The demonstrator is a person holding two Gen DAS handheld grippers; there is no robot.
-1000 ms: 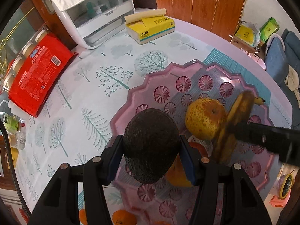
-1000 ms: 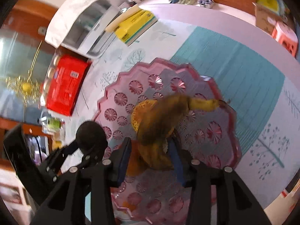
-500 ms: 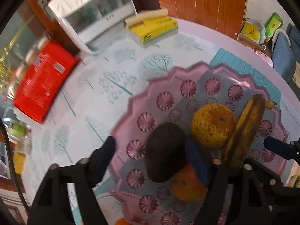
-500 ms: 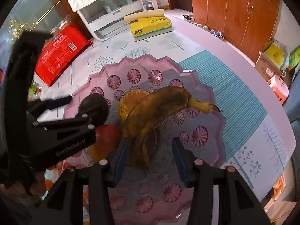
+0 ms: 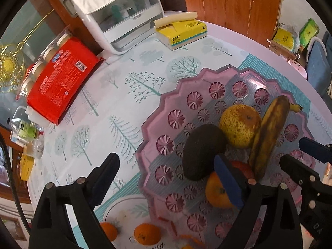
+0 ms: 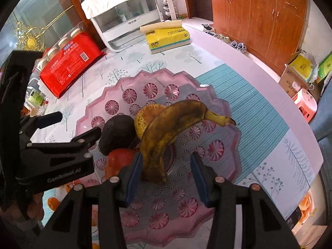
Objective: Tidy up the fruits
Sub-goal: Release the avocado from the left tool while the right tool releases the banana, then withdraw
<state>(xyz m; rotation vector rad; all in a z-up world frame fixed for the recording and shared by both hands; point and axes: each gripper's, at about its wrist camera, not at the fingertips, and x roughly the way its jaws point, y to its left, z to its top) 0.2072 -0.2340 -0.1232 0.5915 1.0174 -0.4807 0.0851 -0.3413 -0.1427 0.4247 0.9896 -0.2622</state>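
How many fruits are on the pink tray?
5: avocado, speckled yellow pear, banana, orange, and a red fruit half hidden underneath. More may hide.

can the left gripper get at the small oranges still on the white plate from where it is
Probably yes. The left gripper is open, and the two small oranges lie uncovered on the white plate just below its fingers, outside the pink tray.

One scalloped pink plastic tray (image 5: pixel 166 112) carries one dark avocado (image 5: pixel 202 151), one speckled yellow pear (image 5: pixel 239 125), one browned banana (image 5: pixel 267 137), one red apple (image 6: pixel 118 159) and one orange (image 5: pixel 217 191), with two small oranges (image 5: pixel 147 234) just beside it near the left tool (image 5: pixel 166 176).
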